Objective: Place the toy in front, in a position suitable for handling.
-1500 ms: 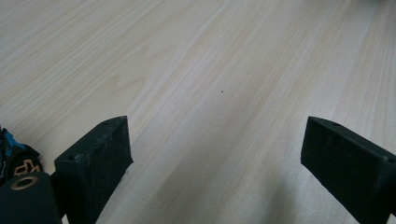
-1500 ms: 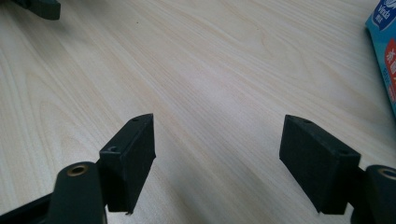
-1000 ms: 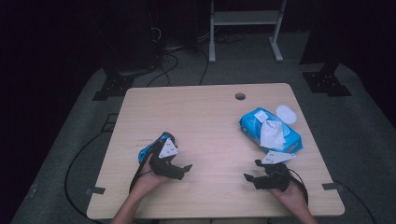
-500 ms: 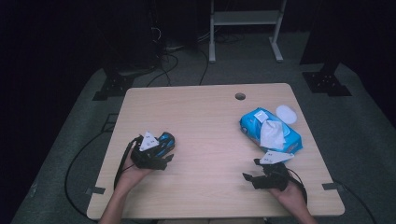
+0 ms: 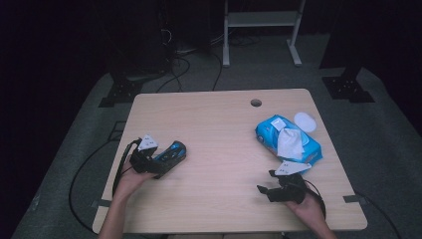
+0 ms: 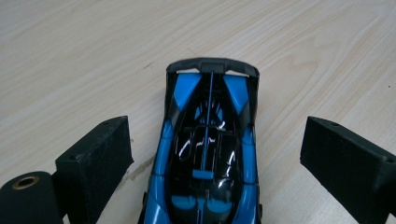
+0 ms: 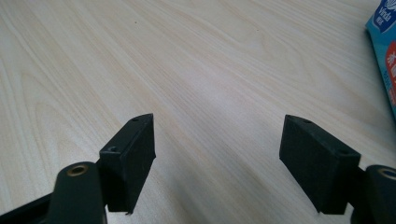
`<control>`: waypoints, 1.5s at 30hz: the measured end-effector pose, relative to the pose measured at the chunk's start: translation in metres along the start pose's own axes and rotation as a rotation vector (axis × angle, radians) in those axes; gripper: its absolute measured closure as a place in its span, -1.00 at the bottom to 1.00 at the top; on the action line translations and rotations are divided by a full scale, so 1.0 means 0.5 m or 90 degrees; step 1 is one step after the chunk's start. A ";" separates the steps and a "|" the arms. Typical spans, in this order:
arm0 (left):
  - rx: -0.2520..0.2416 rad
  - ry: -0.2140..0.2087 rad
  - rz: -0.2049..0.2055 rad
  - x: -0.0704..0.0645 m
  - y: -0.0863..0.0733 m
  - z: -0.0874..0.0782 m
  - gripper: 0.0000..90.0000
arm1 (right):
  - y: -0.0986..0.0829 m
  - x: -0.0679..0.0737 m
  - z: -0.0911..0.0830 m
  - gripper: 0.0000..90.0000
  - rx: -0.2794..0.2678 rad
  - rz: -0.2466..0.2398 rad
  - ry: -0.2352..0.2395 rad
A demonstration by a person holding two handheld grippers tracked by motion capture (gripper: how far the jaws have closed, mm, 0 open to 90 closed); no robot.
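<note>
A rectangular light-wood table (image 5: pixel 209 119) with a small round hole (image 5: pixel 256 102) near its far edge stands on grey carpeted floor (image 5: pixel 393 149). Beyond it a white metal frame stand (image 5: pixel 260 20) rises — its two legs planted on the carpet. Black cables (image 5: pixel 186 50) snake across the floor, and black metal base plates (image 5: pixel 347 88) sit at either far corner. The surroundings are dark — light falls mainly on the table.

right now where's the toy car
In the high view the toy car sits on the table's left side, between the open jaws of the left gripper, far from the wipes pack.
</note>
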State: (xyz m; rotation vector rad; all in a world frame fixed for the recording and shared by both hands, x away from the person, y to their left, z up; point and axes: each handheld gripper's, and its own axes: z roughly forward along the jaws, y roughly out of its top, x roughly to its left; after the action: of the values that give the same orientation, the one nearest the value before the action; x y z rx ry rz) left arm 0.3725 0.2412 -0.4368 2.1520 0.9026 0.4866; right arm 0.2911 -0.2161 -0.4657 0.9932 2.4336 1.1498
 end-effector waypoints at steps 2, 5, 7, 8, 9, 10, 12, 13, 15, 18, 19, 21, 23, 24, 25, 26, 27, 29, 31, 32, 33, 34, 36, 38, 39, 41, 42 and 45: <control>0.007 -0.009 0.003 0.003 0.007 0.005 -0.81 | 0.001 0.000 0.002 -0.43 0.004 0.001 0.002; 0.032 -0.032 0.016 0.007 0.014 0.023 -0.81 | 0.003 0.003 0.001 -0.43 0.001 -0.004 -0.001; 0.054 -0.036 0.024 0.010 0.017 0.036 -0.81 | 0.003 0.004 0.000 -0.43 0.002 -0.005 -0.002; 0.054 -0.036 0.024 0.010 0.017 0.036 -0.81 | 0.003 0.004 -0.001 -0.43 0.002 -0.004 -0.001; 0.066 -0.030 0.034 0.011 0.016 0.040 -0.81 | 0.003 0.003 -0.002 -0.43 0.000 -0.008 -0.002; 0.070 -0.027 0.036 0.012 0.014 0.040 -0.81 | 0.003 0.003 -0.004 -0.43 -0.001 -0.007 -0.003; 0.069 -0.026 0.034 0.014 0.012 0.039 -0.81 | 0.003 0.002 -0.005 -0.43 -0.003 -0.005 -0.003; 0.069 -0.027 0.030 0.018 0.007 0.039 -0.81 | 0.002 -0.001 -0.006 -0.43 -0.005 -0.003 -0.003; 0.074 -0.028 0.030 0.020 0.006 0.039 -0.79 | 0.002 -0.001 -0.005 -0.43 -0.005 -0.001 -0.003; 0.078 -0.039 0.018 0.026 -0.001 0.040 -0.72 | 0.003 0.001 -0.005 -0.43 -0.004 -0.003 -0.003; 0.078 -0.039 0.018 0.026 -0.001 0.040 -0.71 | 0.003 0.001 -0.005 -0.43 -0.004 -0.003 -0.003; 0.089 -0.045 0.026 0.025 -0.004 0.045 -0.70 | 0.003 0.003 -0.007 -0.43 -0.005 -0.007 -0.003; 0.095 -0.042 0.026 0.025 -0.005 0.048 -0.70 | 0.003 0.003 -0.006 -0.43 -0.005 -0.008 -0.002; 0.099 -0.041 0.025 0.026 -0.005 0.050 -0.70 | 0.003 0.003 -0.006 -0.43 -0.004 -0.008 -0.002; 0.106 -0.039 0.030 0.026 -0.006 0.051 -0.70 | 0.003 0.003 -0.006 -0.43 -0.004 -0.008 -0.001; 0.106 -0.039 0.030 0.026 -0.006 0.051 -0.69 | 0.003 0.003 -0.006 -0.43 -0.004 -0.008 -0.001; 0.111 -0.036 0.033 0.025 -0.007 0.054 -0.69 | 0.003 0.003 -0.006 -0.43 -0.003 -0.008 -0.001; 0.120 -0.037 0.037 0.026 -0.009 0.059 -0.67 | 0.003 0.003 -0.006 -0.43 0.000 -0.006 0.001; 0.127 -0.038 0.033 0.027 -0.012 0.064 -0.67 | 0.003 0.003 -0.006 -0.43 0.000 -0.007 0.001; 0.130 -0.039 0.030 0.029 -0.014 0.065 -0.67 | 0.003 0.003 -0.006 -0.43 -0.001 -0.007 0.001; 0.133 -0.039 0.029 0.030 -0.016 0.067 -0.67 | 0.002 0.003 -0.007 -0.43 -0.002 -0.008 0.000; 0.137 -0.039 0.028 0.030 -0.018 0.068 -0.67 | 0.002 0.003 -0.007 -0.43 -0.002 -0.008 0.000; 0.135 -0.047 0.020 0.033 -0.020 0.068 -0.65 | 0.002 0.003 -0.007 -0.43 -0.002 -0.009 0.000; 0.134 -0.046 0.022 0.033 -0.020 0.068 -0.65 | 0.003 0.003 -0.007 -0.43 -0.002 -0.009 -0.001; 0.135 -0.049 0.021 0.033 -0.020 0.068 -0.65 | 0.003 0.003 -0.007 -0.43 -0.001 -0.008 0.000; 0.132 -0.052 0.022 0.033 -0.020 0.066 -0.58 | 0.002 0.004 -0.007 -0.43 -0.001 -0.008 -0.001; 0.132 -0.053 0.022 0.033 -0.020 0.066 -0.57 | 0.002 0.004 -0.006 -0.43 0.000 -0.008 -0.001; 0.129 -0.058 0.030 0.029 -0.019 0.064 -0.44 | 0.002 0.003 -0.006 -0.43 0.000 -0.008 -0.001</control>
State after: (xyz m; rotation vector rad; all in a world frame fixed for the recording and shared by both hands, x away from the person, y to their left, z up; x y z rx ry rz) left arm 0.3968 0.2406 -0.4639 2.3626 0.8843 0.3297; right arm 0.2889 -0.2163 -0.4626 0.9761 2.4354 1.1447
